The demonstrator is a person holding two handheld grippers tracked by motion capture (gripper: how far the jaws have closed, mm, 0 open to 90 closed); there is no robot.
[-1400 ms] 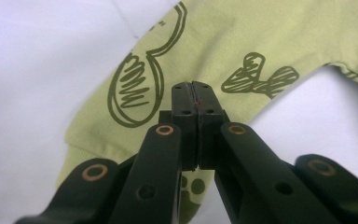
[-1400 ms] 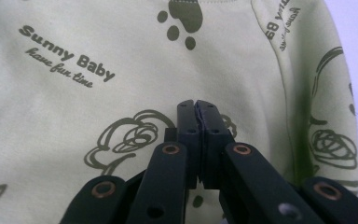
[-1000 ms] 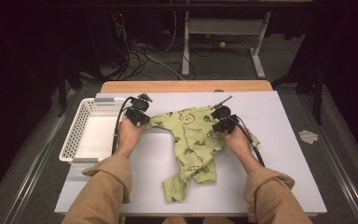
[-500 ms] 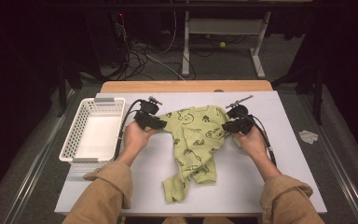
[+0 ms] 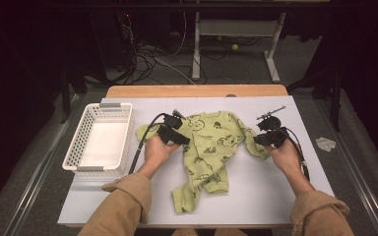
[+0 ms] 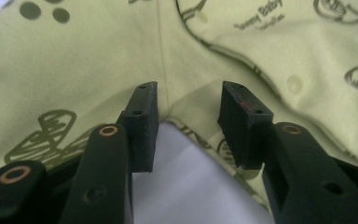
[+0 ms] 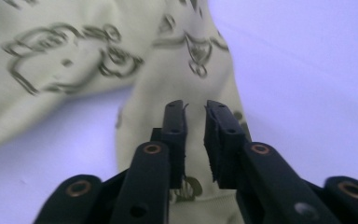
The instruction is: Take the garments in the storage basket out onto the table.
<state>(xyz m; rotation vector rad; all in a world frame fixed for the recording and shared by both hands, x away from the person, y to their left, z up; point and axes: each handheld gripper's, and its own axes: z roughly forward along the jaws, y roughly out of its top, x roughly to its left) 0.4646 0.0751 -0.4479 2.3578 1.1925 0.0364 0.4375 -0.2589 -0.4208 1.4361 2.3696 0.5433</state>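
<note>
Green baby garment (image 5: 211, 147) spread right of white basket (image 5: 98, 142). Left gripper (image 6: 189, 109) jaws parted, nothing held; right gripper (image 7: 196, 116) jaws just opening, narrow gap empty over sleeve, seen in gripper views.

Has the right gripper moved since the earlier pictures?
Yes. The right gripper, jaws just opening with nothing between, moved rightward, away from the white basket.

A white-topped bench (image 5: 275, 191) carries a spread light-green baby romper (image 5: 211, 147) and, at its left, a white plastic basket (image 5: 74, 147).
</note>
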